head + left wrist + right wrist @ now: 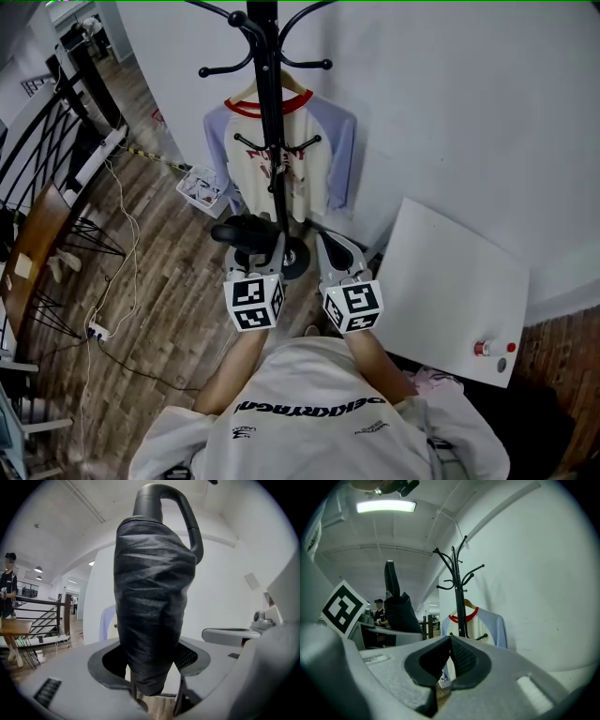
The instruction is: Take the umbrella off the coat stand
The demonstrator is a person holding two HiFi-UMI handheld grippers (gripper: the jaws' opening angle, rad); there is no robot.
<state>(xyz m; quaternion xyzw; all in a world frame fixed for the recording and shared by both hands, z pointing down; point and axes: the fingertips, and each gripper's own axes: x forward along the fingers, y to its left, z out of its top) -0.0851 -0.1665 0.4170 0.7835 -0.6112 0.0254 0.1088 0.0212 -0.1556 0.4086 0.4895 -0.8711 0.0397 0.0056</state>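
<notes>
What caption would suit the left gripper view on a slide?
Left gripper clamps a folded black umbrella upright, its hooked handle on top.

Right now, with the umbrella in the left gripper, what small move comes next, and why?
Probably draw the left gripper back toward you, away from the coat stand. Its fingers clamp the folded umbrella, whose hooked handle looks free of any peg, yet the head view shows it close to that stand and the hanging shirt.

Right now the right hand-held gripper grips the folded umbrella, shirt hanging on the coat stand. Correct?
No: the left hand-held gripper grips the folded umbrella, per the left gripper view; the right hand-held gripper is shut, empty; shirt hangs on the coat stand.
</notes>
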